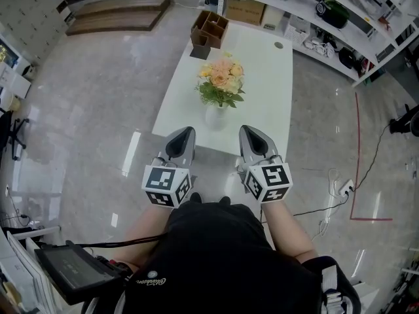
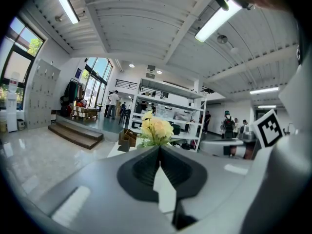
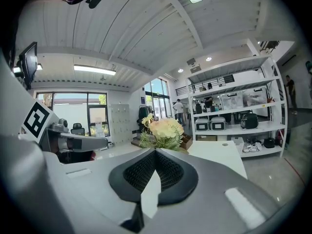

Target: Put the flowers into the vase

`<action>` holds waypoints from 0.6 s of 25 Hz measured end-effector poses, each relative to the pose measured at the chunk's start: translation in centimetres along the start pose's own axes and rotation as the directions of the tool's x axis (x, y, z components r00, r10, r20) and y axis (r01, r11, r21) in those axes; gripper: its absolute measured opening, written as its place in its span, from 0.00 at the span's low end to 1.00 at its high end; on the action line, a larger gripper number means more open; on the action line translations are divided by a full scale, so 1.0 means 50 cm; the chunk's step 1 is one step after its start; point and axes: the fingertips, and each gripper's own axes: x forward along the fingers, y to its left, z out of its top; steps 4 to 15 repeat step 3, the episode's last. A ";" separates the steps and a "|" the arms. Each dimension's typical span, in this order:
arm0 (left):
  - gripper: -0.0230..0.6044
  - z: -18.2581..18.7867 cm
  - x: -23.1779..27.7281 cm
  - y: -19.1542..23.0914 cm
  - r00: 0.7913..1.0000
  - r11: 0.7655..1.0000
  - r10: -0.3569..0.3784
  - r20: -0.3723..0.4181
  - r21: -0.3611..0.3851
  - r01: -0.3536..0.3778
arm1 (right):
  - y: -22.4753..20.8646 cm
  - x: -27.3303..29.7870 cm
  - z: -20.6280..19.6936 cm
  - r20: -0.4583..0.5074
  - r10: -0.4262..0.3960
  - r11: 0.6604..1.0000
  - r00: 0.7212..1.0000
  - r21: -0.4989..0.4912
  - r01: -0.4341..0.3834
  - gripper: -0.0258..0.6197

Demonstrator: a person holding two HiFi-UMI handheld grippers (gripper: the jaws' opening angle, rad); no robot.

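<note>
A bouquet of peach and yellow flowers [image 1: 222, 77] with green leaves stands upright in a white vase [image 1: 216, 116] near the front edge of the white table [image 1: 265, 84]. My left gripper [image 1: 185, 133] and right gripper [image 1: 247, 131] hover side by side at that edge, on either side of the vase and a little short of it. Both point toward the table, shut, with nothing between the pads. In the left gripper view the flowers [image 2: 156, 129] rise just beyond the closed tips [image 2: 159, 147]. The right gripper view shows the flowers [image 3: 165, 129] above its closed tips [image 3: 155, 150].
A brown compartment box [image 1: 209, 30] sits at the table's far end. White shelving [image 1: 327, 12] runs along the back right, wooden steps [image 1: 118, 13] lie at the back left. Red floor tape [image 1: 355, 156] and a cable [image 1: 340, 191] are on the right.
</note>
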 end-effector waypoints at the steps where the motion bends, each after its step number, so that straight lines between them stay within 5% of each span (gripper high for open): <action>1: 0.05 0.000 0.000 0.001 1.000 1.000 -0.001 0.000 -0.001 0.001 | 0.001 0.001 0.000 -0.001 0.000 1.000 1.000 0.000 0.000 0.04; 15: 0.05 0.000 0.000 0.004 1.000 1.000 -0.002 0.000 -0.003 0.002 | 0.002 0.003 -0.001 -0.003 0.001 1.000 1.000 -0.002 -0.001 0.04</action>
